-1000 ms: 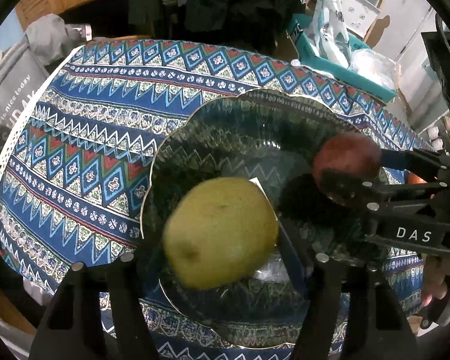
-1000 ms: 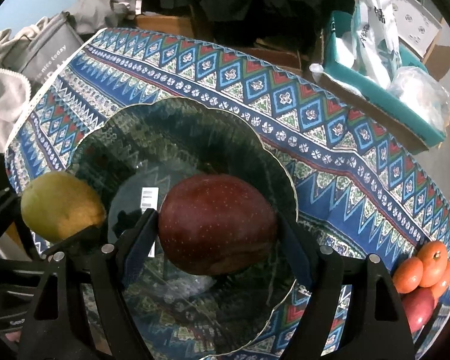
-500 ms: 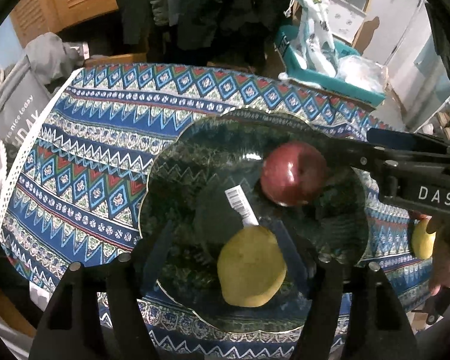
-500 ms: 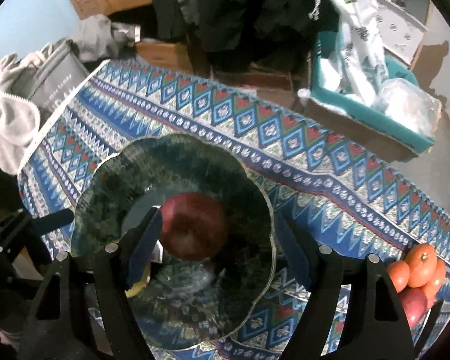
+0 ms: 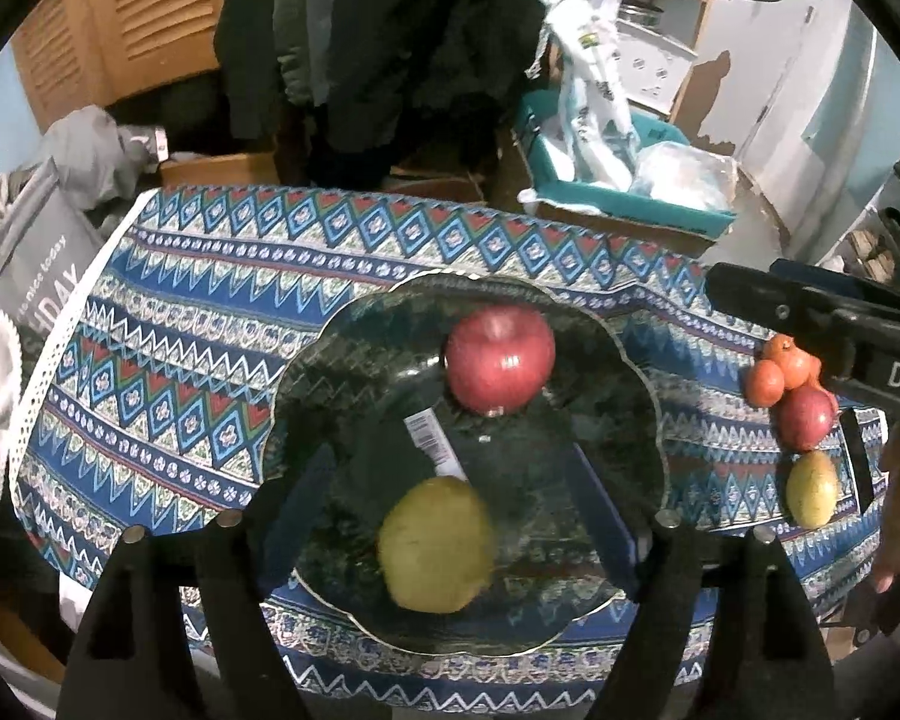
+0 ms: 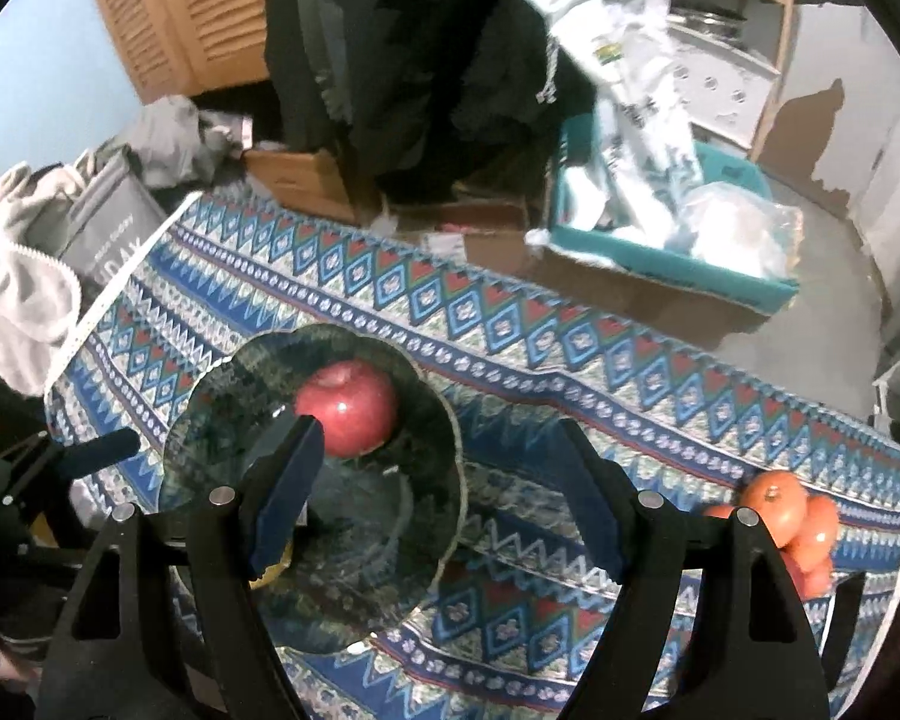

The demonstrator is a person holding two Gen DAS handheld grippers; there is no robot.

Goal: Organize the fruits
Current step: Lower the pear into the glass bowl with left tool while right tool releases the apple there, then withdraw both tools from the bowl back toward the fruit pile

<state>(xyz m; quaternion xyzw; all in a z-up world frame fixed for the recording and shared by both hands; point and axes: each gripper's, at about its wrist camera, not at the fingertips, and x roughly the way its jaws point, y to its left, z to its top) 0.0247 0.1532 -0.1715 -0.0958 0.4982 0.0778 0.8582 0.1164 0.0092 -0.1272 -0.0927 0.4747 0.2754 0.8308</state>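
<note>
On the glass plate (image 5: 342,360), left wrist view: red apple (image 5: 500,360) at 12, yellow pear (image 5: 435,543) at 6; left claw (image 5: 450,516) wide open, empty. At 3, oranges (image 5: 780,369), another apple (image 5: 805,418) and pear (image 5: 812,489) remain unsorted on the table (image 5: 168,324). Right wrist view: right claw (image 6: 438,492) agape, holding nothing.

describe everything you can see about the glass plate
The glass plate is dark, see-through and patterned, with a scalloped rim edged in a thin pale line. It lies flat on the patterned tablecloth, near its front edge. A white barcode sticker sits near its middle. A red apple rests on its far side and a yellow-green pear on its near side. No fingers touch it.
</note>
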